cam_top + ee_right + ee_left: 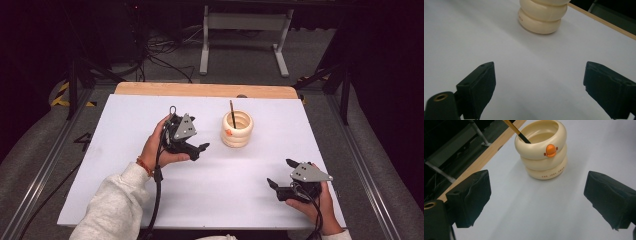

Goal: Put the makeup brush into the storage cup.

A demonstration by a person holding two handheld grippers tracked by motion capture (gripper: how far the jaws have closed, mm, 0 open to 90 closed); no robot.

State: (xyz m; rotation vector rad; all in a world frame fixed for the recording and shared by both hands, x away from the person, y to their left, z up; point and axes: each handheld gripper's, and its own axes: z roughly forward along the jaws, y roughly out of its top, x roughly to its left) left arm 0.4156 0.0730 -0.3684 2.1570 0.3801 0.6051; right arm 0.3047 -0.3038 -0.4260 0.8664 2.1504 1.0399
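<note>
Two grippers in my hands, both empty. Nearest to me, my right gripper [280,179] sits low over the white table [125,165] at its near right side, jaws spread wide with nothing between them; in the right gripper view only bare table surface lies between the two black pads. Farther in and to the left, my left gripper [199,148] is held above the table's middle, jaws likewise spread apart and holding nothing, pointing toward the cream holder [237,129]. That holder, shaped like three stacked rings, stands upright on the table just beyond and to the right of the left gripper, apart from it. In the left gripper view it shows an orange beak-like mark [550,150] on its upper ring and small lettering on the lowest ring. One dark pencil [232,114] leans inside it, tip end up. Beyond the holder runs the wooden edge [205,90] of the table, then grey floor with cables [165,55].
</note>
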